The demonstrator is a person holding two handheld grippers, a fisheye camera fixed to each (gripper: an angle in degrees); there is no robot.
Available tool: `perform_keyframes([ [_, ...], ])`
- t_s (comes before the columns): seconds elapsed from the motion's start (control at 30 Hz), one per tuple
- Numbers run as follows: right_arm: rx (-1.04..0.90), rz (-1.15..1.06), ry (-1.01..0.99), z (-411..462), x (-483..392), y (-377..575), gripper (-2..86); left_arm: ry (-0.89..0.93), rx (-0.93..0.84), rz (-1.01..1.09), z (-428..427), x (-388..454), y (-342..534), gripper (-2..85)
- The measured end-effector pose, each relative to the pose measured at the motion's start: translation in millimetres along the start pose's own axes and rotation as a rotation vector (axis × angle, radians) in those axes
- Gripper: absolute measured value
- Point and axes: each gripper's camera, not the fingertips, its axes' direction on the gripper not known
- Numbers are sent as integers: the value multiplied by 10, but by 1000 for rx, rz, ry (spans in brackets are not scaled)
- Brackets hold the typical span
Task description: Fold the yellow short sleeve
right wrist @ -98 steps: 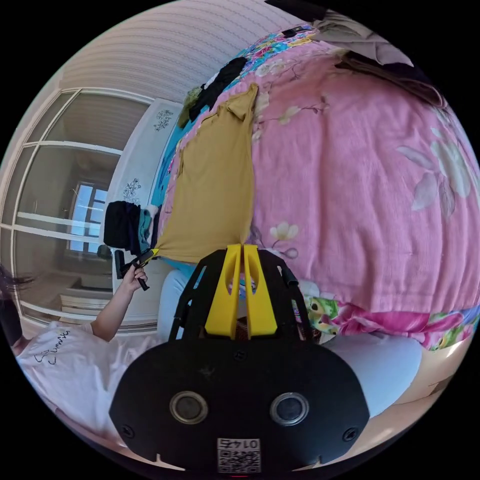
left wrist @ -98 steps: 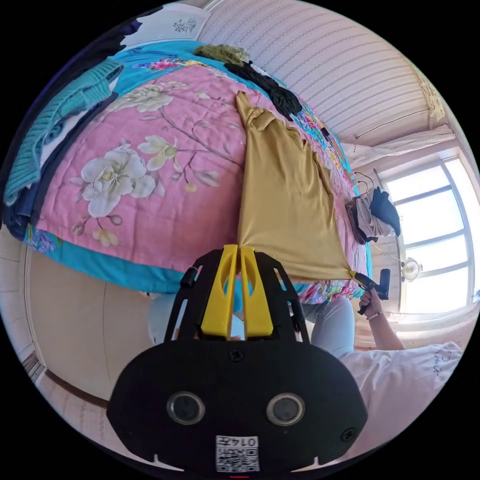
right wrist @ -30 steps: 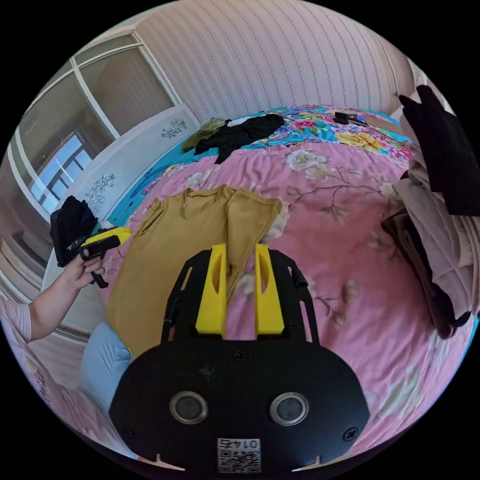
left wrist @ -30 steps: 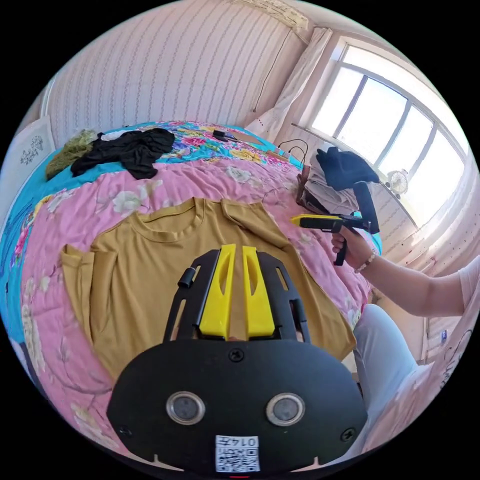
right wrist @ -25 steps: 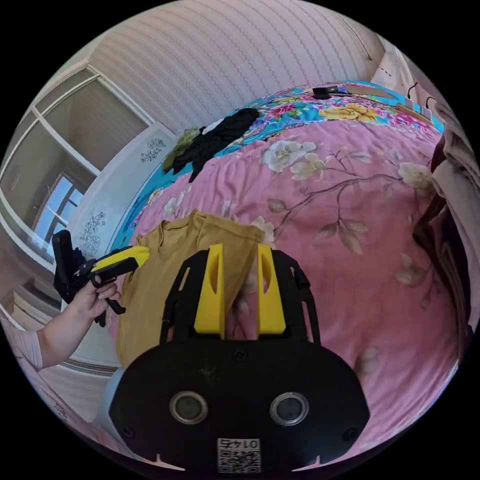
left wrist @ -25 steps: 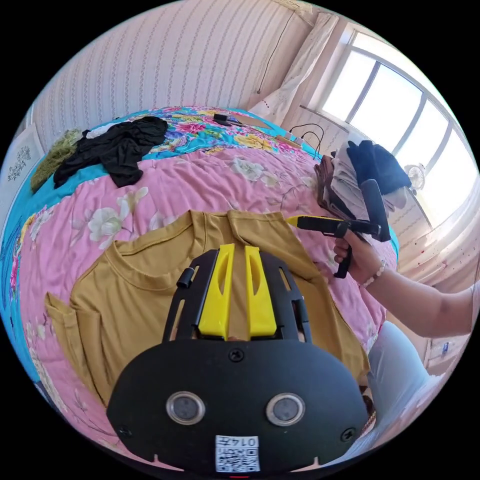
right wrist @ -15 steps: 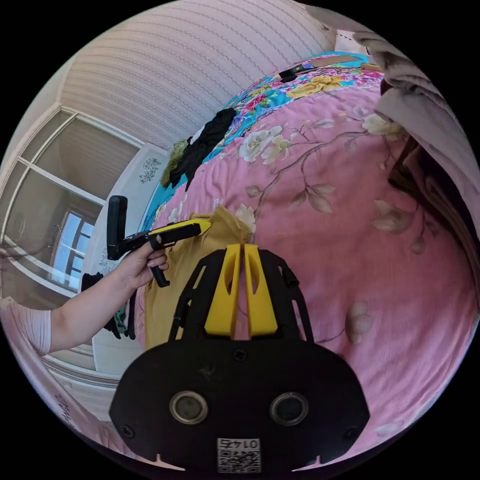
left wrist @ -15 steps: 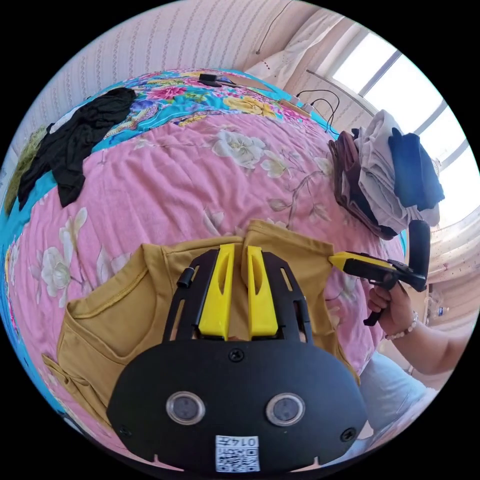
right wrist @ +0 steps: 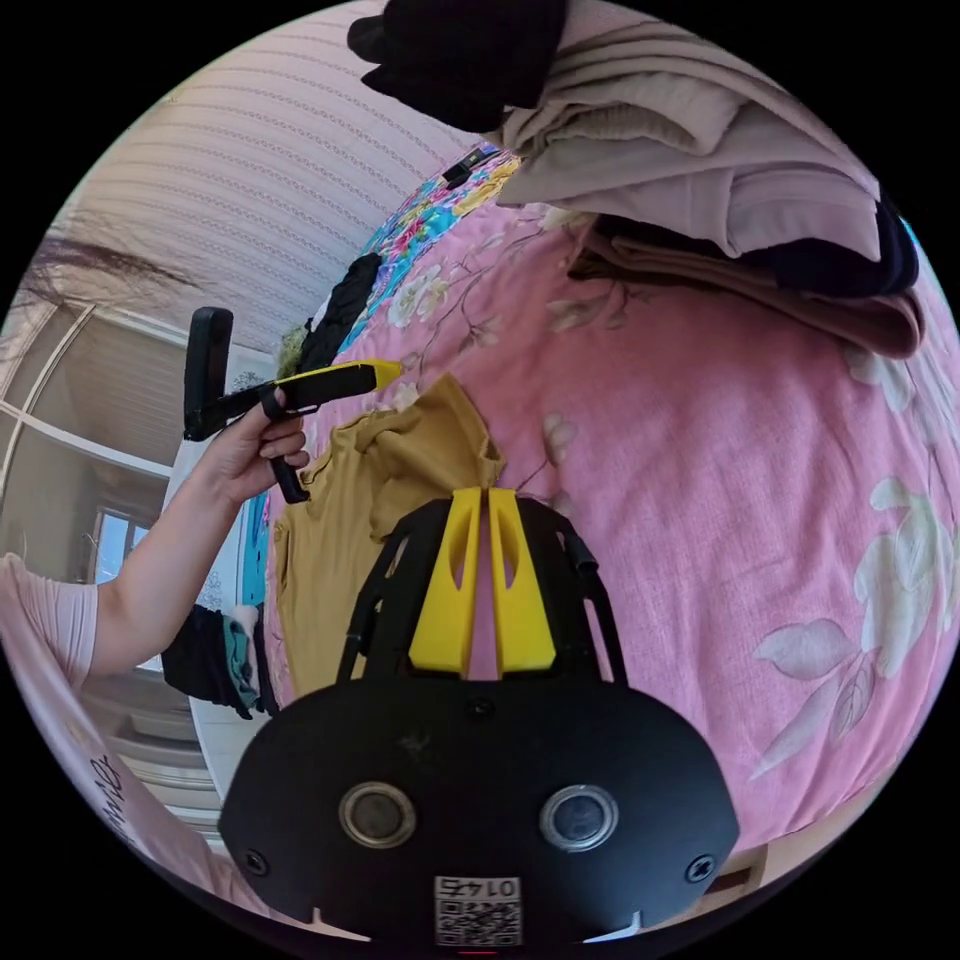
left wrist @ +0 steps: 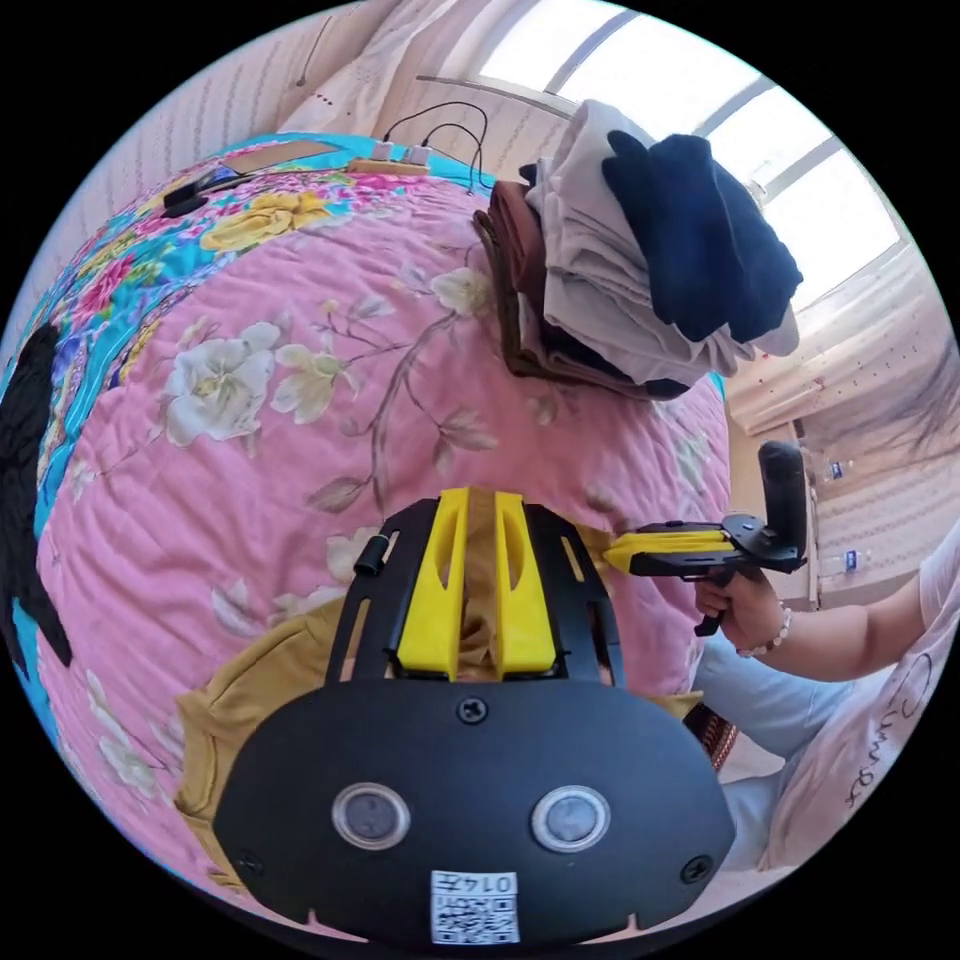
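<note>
The yellow short-sleeve shirt lies on the pink flowered quilt, and its near part is bunched and raised. In the left gripper view, my left gripper is shut with a strip of the shirt's fabric between its jaws. My right gripper is shut on a corner of the shirt at its tips. Each gripper shows in the other's view, held in a hand: the right gripper beside the shirt's edge, the left gripper close to the raised peak of fabric.
A stack of folded clothes topped by a dark garment sits on the bed just beyond the shirt. Black clothing lies farther off on the blue flowered sheet. The person's leg is at the bed's edge.
Both grippers, earlier on the shirt's hem, let go, moved up the flat shirt and shut near its shoulder. That part is now bunched and raised, nearer the stack of clothes.
</note>
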Motion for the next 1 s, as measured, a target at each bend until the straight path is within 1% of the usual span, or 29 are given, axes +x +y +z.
perform_keyframes([
  [0.03, 0, 3, -6, 71, 68, -38, 4, -26, -33, 12, 91, 4, -31, 45],
  [0.07, -1, 3, -8, 107, 100, -59, 4, -61, -109, 29, 279, -14, -75, 40],
  [0.1, -4, -1, -10, 177, 156, -100, 4, -52, -124, 30, 332, -31, -89, 31],
  [0.17, 0, -12, -18, 257, 227, -154, 4, 21, -80, 23, 276, -87, -167, 5],
  [0.2, 15, -23, -31, 269, 258, -176, 4, 53, -20, 43, 173, -65, -232, -1],
  [0.27, 69, -42, -38, 212, 279, -175, 4, 118, 54, 103, 44, 19, -390, -6],
  [0.33, 149, -37, -25, 110, 338, -143, 4, 165, 75, 166, 26, 133, -599, -8],
  [0.43, 180, 9, 2, 177, 544, -101, 4, 143, 3, 236, 270, 310, -889, -9],
  [0.47, 177, 18, 12, 227, 597, -94, 4, 121, -48, 249, 435, 354, -946, -8],
  [0.53, 150, 64, 46, 502, 834, -88, 4, 83, -125, 253, 645, 385, -969, -4],
  [0.57, 144, 74, 44, 580, 893, -92, 4, 70, -123, 241, 645, 378, -964, 0],
  [0.7, 104, 123, 54, 1107, 1217, -92, 5, 48, -7, 192, 161, 275, -870, 23],
  [0.8, 102, 126, 41, 1384, 1364, -30, 5, -50, 164, 168, -642, 214, -497, 45],
  [0.83, 100, 127, 41, 1495, 1416, 5, 6, -59, 185, 160, -774, 209, -402, 46],
  [0.9, 100, 135, 47, 1649, 1501, 76, 6, -80, 250, 113, -1147, 186, -33, 47],
  [1.0, 110, 145, 102, 1838, 1607, 226, 6, -161, 339, -123, -1688, 56, 1063, 44],
])
